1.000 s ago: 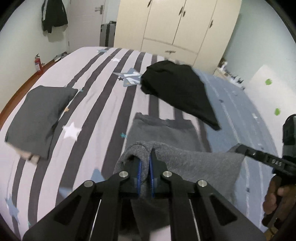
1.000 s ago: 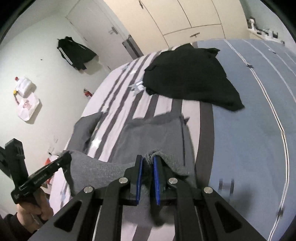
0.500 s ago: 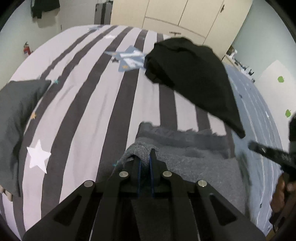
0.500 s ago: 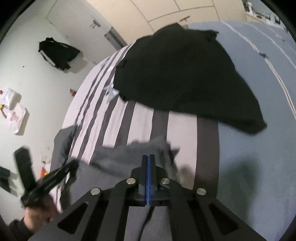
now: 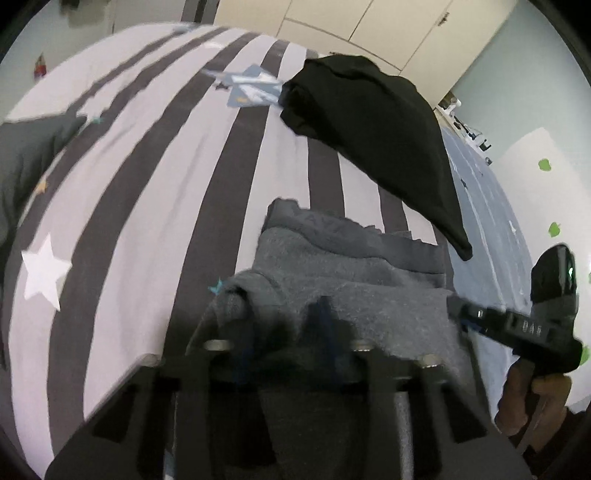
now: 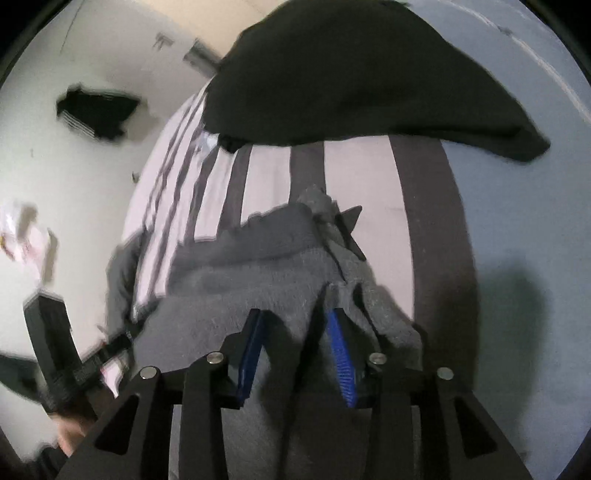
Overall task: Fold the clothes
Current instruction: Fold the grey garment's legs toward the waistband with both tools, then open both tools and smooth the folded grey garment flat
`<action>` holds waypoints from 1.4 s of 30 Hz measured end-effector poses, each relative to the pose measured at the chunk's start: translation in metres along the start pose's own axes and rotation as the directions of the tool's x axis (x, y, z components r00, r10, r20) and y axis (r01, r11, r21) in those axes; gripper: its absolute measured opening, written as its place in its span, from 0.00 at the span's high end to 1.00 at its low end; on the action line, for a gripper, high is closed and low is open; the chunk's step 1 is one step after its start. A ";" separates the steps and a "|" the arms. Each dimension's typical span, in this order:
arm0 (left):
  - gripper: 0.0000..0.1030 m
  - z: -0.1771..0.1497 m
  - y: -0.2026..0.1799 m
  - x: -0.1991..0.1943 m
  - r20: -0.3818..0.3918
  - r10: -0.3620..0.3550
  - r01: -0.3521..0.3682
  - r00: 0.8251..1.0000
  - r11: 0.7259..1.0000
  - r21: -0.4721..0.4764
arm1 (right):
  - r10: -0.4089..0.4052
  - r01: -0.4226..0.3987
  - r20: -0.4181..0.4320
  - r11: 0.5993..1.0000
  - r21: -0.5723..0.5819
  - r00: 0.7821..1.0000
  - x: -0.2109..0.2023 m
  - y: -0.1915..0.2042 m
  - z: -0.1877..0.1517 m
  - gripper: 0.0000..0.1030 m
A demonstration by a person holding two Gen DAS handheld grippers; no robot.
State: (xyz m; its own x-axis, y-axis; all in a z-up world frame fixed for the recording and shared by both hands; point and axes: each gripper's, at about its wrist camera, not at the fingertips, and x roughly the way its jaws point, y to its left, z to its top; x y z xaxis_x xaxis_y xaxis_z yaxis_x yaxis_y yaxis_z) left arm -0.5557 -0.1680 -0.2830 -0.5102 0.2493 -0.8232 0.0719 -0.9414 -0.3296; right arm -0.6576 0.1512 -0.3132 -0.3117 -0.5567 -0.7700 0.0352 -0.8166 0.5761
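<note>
While both grippers sit low over the striped bed (image 5: 155,206) | left gripper (image 5: 286,332) looks blurry, fingers spread apart on the grey sweater (image 5: 332,273) | right gripper (image 6: 295,332) is opening, sweater fold loose between its 2 blue pads (image 6: 341,354) | black garment (image 6: 354,74) lies just ahead.

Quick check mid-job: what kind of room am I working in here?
Most likely a bedroom. The work surface is a bed with a striped, star-printed cover, cream wardrobe doors stand behind it, and a grey garment and a black garment lie on the bed.
</note>
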 end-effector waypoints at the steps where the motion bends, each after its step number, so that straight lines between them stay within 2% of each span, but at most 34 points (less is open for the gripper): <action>1: 0.97 0.001 -0.002 -0.006 0.027 -0.010 0.010 1.000 1.000 0.003 | 0.004 -0.004 0.026 1.000 -0.013 1.000 -0.003 0.002 0.001 0.95; 4: 0.97 0.006 -0.005 -0.028 0.103 -0.037 0.036 0.994 0.999 0.006 | 0.031 -0.028 0.086 0.999 -0.041 0.996 -0.015 0.010 0.002 0.97; 8: 0.97 0.020 -0.003 -0.052 0.166 -0.063 0.066 0.984 0.998 -0.013 | 0.025 -0.014 0.151 0.997 -0.076 0.988 -0.034 0.021 0.004 0.98; 13: 0.97 0.051 -0.007 -0.060 0.214 -0.048 0.046 0.976 0.999 0.015 | 0.040 -0.017 0.246 0.995 -0.098 0.968 -0.055 0.039 0.026 0.98; 14: 0.97 0.058 -0.006 -0.055 0.205 -0.038 0.036 0.978 0.999 0.011 | 0.036 -0.008 0.258 0.994 -0.110 0.966 -0.056 0.042 0.032 0.98; 16: 0.97 0.065 0.002 -0.027 0.140 -0.004 0.005 0.990 1.000 -0.008 | 0.024 0.009 0.263 0.992 -0.125 0.965 -0.051 0.047 0.044 0.98; 18: 0.96 0.072 0.010 0.002 0.068 0.031 -0.029 0.997 0.999 -0.027 | -0.001 0.033 0.241 0.991 -0.127 0.971 -0.036 0.045 0.055 0.98; 20: 0.92 0.071 0.022 0.027 -0.026 0.038 -0.039 0.999 0.997 -0.070 | -0.056 0.079 0.180 0.989 -0.124 0.982 -0.011 0.032 0.059 0.97; 21: 0.86 0.070 0.028 0.039 -0.074 0.038 -0.045 0.997 0.995 -0.093 | -0.091 0.109 0.144 0.986 -0.124 0.985 0.005 0.027 0.060 0.96; 23: 0.73 0.068 0.036 0.034 -0.068 0.010 -0.019 0.998 0.991 -0.134 | -0.136 0.147 0.090 0.980 -0.137 0.987 0.022 0.019 0.057 0.93; 25: 0.33 0.065 0.039 0.010 -0.010 0.081 -0.082 0.997 0.986 -0.145 | -0.117 0.132 0.107 0.980 -0.152 0.987 0.011 0.022 0.055 0.90; 27: 0.19 0.061 0.039 -0.016 0.063 0.145 -0.136 0.987 0.981 -0.139 | -0.108 0.136 0.174 0.978 -0.156 0.979 -0.014 0.026 0.049 0.75; 28: 0.19 0.058 0.039 -0.028 0.109 0.163 -0.149 0.981 0.981 -0.125 | -0.121 0.157 0.216 0.975 -0.159 0.969 -0.027 0.027 0.045 0.66; 30: 0.21 0.048 0.030 -0.052 0.201 0.144 -0.136 0.969 0.989 -0.053 | -0.151 0.207 0.303 0.964 -0.164 0.941 -0.051 0.030 0.032 0.62; 31: 0.38 0.041 0.023 -0.062 0.230 0.116 -0.119 0.966 0.993 -0.003 | -0.154 0.224 0.316 0.955 -0.196 0.936 -0.054 0.037 0.024 0.62; 32: 0.50 0.033 0.010 -0.069 0.249 0.106 -0.125 0.963 0.990 0.061 | -0.158 0.241 0.330 0.943 -0.228 0.931 -0.057 0.045 0.017 0.62; 33: 0.71 0.028 -0.001 -0.070 0.248 0.108 -0.139 0.963 0.985 0.107 | -0.160 0.258 0.345 0.931 -0.259 0.925 -0.060 0.052 0.009 0.62; 34: 0.83 0.025 -0.010 -0.065 0.235 0.093 -0.127 0.968 0.983 0.133 | -0.163 0.275 0.358 0.917 -0.289 0.919 -0.063 0.060 0.002 0.62; 36: 0.90 0.018 -0.025 -0.052 0.203 0.052 -0.089 0.978 0.980 0.177 | -0.163 0.298 0.369 0.890 -0.346 0.915 -0.055 0.074 -0.011 0.63; 38: 0.90 0.017 -0.033 -0.035 0.160 0.011 -0.038 0.987 0.985 0.166 | -0.140 0.283 0.360 0.880 -0.381 0.922 -0.041 0.087 -0.020 0.65; 40: 0.90 0.012 -0.033 -0.007 0.121 0.053 -0.075 0.991 0.980 0.182 | -0.133 0.267 0.340 0.883 -0.386 0.931 -0.017 0.094 -0.021 0.65; 42: 0.92 0.004 -0.027 0.026 0.068 0.122 -0.133 0.990 0.972 0.194 | -0.171 0.294 0.321 0.873 -0.389 0.932 0.011 0.091 -0.021 0.65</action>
State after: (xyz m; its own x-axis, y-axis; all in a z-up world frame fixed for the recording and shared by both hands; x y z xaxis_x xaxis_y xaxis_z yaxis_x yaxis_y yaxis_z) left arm -0.5744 -0.1374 -0.2933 -0.5544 0.1166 -0.8240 -0.0283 -0.9922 -0.1214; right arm -0.6376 0.0676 -0.2755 -0.6008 -0.3298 -0.7282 0.3085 -0.9360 0.1694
